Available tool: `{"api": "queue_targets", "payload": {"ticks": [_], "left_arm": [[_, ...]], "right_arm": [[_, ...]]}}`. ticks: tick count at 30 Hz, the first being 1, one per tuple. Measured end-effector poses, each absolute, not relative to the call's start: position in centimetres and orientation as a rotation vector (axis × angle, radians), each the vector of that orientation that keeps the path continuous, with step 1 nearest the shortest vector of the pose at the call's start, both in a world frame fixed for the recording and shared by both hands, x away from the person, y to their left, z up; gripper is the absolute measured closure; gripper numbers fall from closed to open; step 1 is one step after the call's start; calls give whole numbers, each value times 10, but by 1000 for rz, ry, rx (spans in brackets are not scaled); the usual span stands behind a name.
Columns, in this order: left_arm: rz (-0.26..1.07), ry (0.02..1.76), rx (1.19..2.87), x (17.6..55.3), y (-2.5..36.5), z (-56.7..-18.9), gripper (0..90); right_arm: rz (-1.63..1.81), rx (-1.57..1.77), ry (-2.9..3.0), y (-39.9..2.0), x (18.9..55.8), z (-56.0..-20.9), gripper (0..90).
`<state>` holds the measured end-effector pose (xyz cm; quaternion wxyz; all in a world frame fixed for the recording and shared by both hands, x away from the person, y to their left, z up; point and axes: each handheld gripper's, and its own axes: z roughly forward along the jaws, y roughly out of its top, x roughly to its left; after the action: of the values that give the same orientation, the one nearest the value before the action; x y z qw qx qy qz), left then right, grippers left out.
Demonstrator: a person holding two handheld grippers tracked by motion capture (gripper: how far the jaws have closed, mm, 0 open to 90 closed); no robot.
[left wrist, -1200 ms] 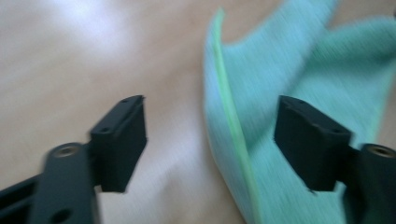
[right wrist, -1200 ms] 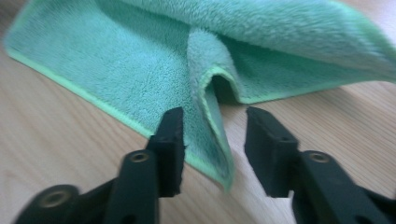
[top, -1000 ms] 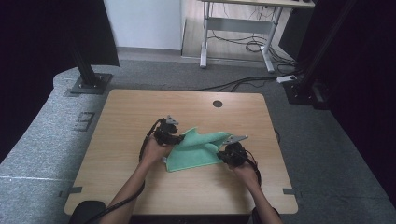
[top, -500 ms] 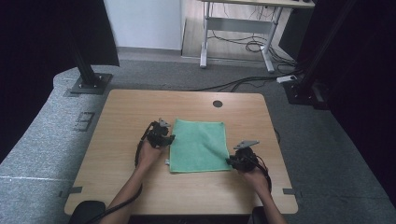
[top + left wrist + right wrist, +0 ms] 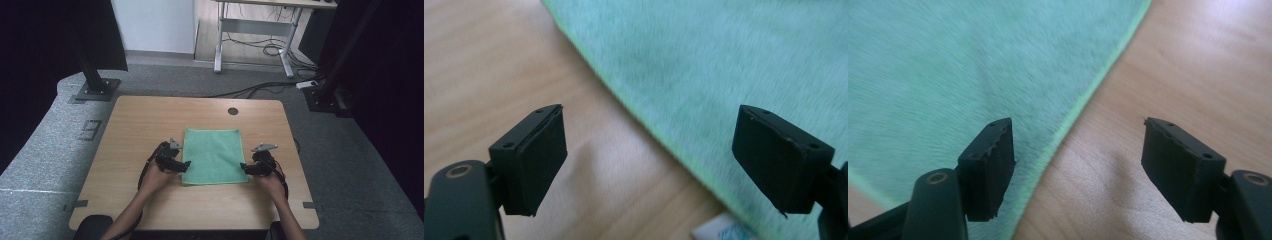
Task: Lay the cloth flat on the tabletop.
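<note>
- The left gripper (image 5: 187, 166) is seen at the near left corner of the green cloth (image 5: 214, 155); its jaws have just been opening and now stand released, with nothing pressed between them.
- In the left gripper view, the left gripper (image 5: 649, 165) is shown with its two black pads wide apart above the worktop (image 5: 484, 65), and the cloth's edge (image 5: 704, 65) is seen running slantwise between them.
- A small white-and-blue label (image 5: 724, 231) is seen at the bottom of that view, just beside the cloth's edge.
- The right gripper (image 5: 243, 168) is held at the near right corner of the cloth; its jaws have likewise just been opening and are released, gripping nothing.
- In the right gripper view, the right gripper (image 5: 1078, 170) is shown with one pad over the cloth (image 5: 973, 65) and the other over bare wood (image 5: 1208, 65), the hem passing between them.
- The cloth is laid flat and spread out near the middle of the worktop (image 5: 140, 120), between the two grippers.
- A round hole (image 5: 232, 111) is seen in the worktop beyond the cloth's far right corner.
</note>
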<state>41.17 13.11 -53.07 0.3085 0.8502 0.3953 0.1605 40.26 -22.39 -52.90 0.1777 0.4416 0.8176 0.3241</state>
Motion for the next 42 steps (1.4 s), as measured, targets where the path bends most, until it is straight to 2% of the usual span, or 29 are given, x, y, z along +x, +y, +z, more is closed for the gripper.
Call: {"api": "queue_targets", "payload": {"ticks": [2, 6, 10, 14, 24, 35, 42], "left_arm": [[472, 1063, 2274, 409, 132, -538, 145], [455, 1091, 2234, 408, 137, -541, 144], [505, 1105, 2238, 407, 144, -540, 144], [472, 1147, 2210, 406, 161, -541, 144], [435, 1176, 2178, 399, 183, -543, 143], [413, 1158, 2144, 395, 184, -543, 139], [422, 1060, 2155, 379, 186, -526, 130]], "right_arm": [[880, 1254, 2318, -223, 405, -537, 286], [857, 1253, 2317, -223, 404, -541, 277], [859, 1230, 2334, -218, 398, -541, 270], [899, 1208, 2350, -206, 392, -544, 240], [903, 1171, 2357, -186, 386, -544, 241], [948, 1210, 2352, -190, 386, -546, 228], [974, 1206, 2345, -200, 384, -537, 162]]}}
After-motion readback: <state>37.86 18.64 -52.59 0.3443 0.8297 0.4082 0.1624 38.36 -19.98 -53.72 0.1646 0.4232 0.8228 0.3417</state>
